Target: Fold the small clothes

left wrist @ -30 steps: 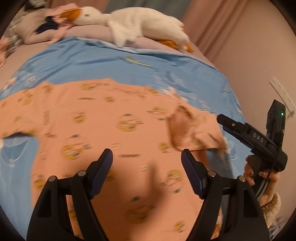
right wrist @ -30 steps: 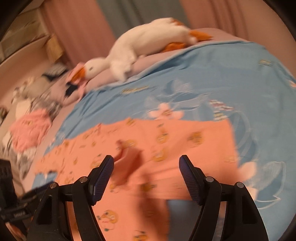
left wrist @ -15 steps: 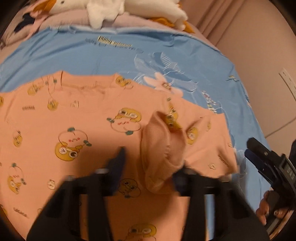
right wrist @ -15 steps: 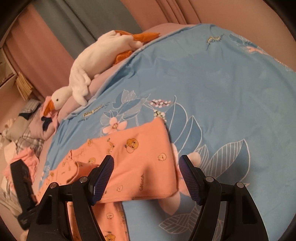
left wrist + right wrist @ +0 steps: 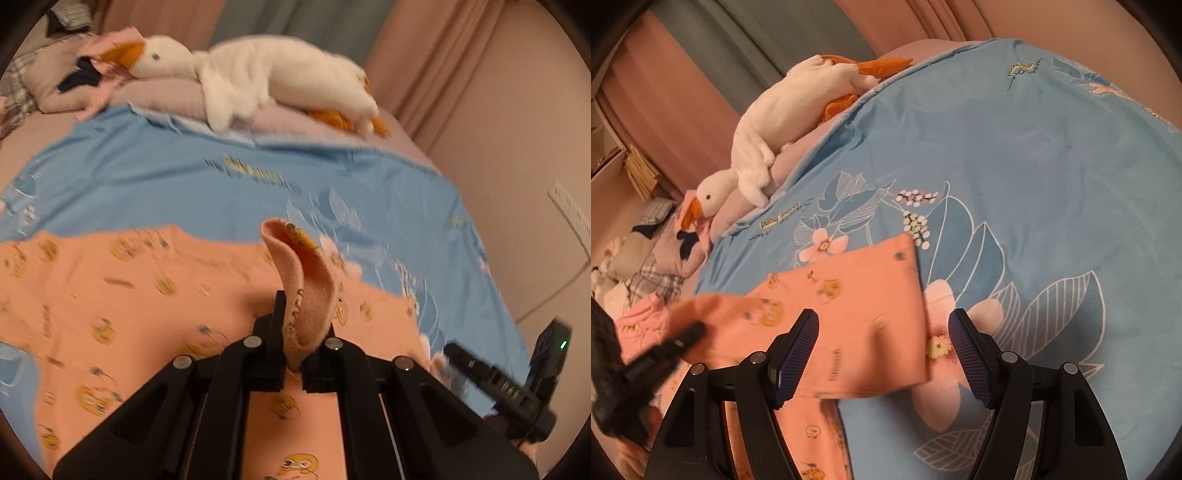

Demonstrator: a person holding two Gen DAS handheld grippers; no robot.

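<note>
An orange child's garment (image 5: 147, 295) printed with yellow chicks lies spread on the blue bedsheet (image 5: 184, 184). My left gripper (image 5: 305, 320) is closing tight on a fold of it, and the pinched flap (image 5: 303, 273) stands up above the jaws. In the right wrist view the same garment (image 5: 857, 295) has a folded-over sleeve end on the sheet. My right gripper (image 5: 884, 325) hovers open above that end, touching nothing. The right gripper (image 5: 498, 384) also shows at the left wrist view's lower right, and the blurred left gripper (image 5: 646, 358) at the right wrist view's left edge.
A white plush goose (image 5: 258, 74) lies on a pink pillow at the head of the bed. Loose clothes (image 5: 635, 280) are piled beside the bed's far corner. A wall with a socket (image 5: 569, 210) runs close along the bed's right side. Bare floral sheet (image 5: 1034, 166) spreads right of the garment.
My left gripper went from wide open to shut on a fold of the garment and lifted it. My right gripper swung to the sleeve end and has held still since, staying open.
</note>
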